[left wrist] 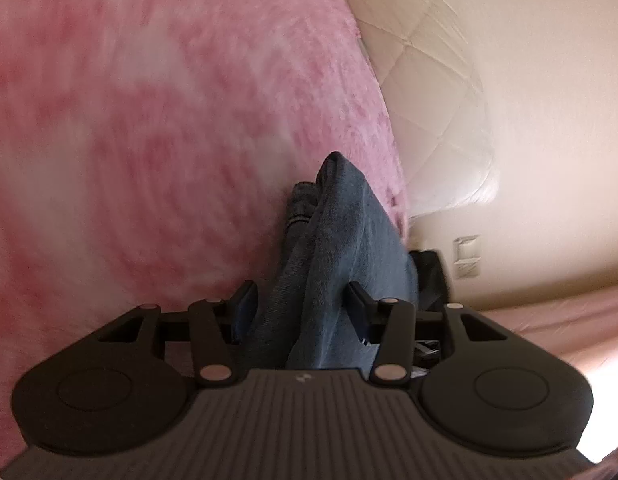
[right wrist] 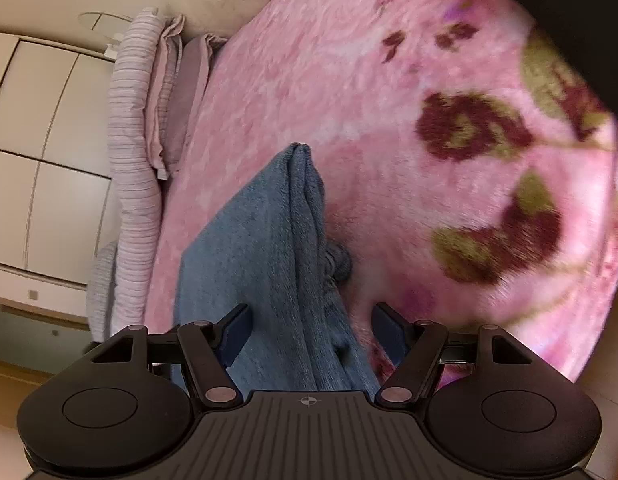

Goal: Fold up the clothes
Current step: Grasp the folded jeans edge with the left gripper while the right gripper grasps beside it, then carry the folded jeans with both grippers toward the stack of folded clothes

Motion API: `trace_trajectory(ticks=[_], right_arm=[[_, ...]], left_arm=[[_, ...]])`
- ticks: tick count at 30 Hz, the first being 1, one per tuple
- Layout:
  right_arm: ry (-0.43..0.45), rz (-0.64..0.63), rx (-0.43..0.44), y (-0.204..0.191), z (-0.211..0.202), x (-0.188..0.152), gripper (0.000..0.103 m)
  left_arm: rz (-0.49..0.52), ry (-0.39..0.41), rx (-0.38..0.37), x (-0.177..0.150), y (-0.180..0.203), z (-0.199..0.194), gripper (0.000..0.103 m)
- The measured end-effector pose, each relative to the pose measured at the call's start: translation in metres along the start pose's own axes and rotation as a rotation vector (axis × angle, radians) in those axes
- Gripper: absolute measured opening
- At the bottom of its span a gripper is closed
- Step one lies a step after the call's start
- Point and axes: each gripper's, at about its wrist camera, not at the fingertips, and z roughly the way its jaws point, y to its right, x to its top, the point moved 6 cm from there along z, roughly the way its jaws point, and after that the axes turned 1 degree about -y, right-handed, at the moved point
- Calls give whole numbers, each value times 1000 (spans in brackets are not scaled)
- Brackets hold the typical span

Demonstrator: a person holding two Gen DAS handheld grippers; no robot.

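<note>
A blue fleecy garment lies bunched in long folds on the pink fluffy blanket. In the left wrist view it runs up between the fingers of my left gripper, which stands open; a narrow gap shows beside the left pad. In the right wrist view the same garment passes between the fingers of my right gripper. That gripper is open wide, with pink blanket showing between the cloth and the right pad. A folded edge of the garment points away from me.
The blanket carries dark red and olive flowers. Striped pillows lie at the bed's left edge, with white wardrobe doors beyond. A quilted cream headboard and a wall socket stand at the right. A dark shape fills the upper right corner.
</note>
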Motion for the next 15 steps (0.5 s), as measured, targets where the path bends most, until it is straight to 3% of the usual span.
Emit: trace_trajectory(ticks=[3,6,9,11,15], right_arm=[[-20,41,46,2,10,6,70],[-38,42,78,-2,23,10,62],[-43,39,82,-5,36,11,52],[-47,81,107,-3,35,10,39],[-35,137,134,-3,23,3,30]], left_arm=[[-37,6,-47,2,-1,9,44],[-51,12,-65,2,2,22,47],[-13,39,-14,3,8,31,47],[-7,51,11,2,12,31,43],[78,110,75,-10,34,25,35]])
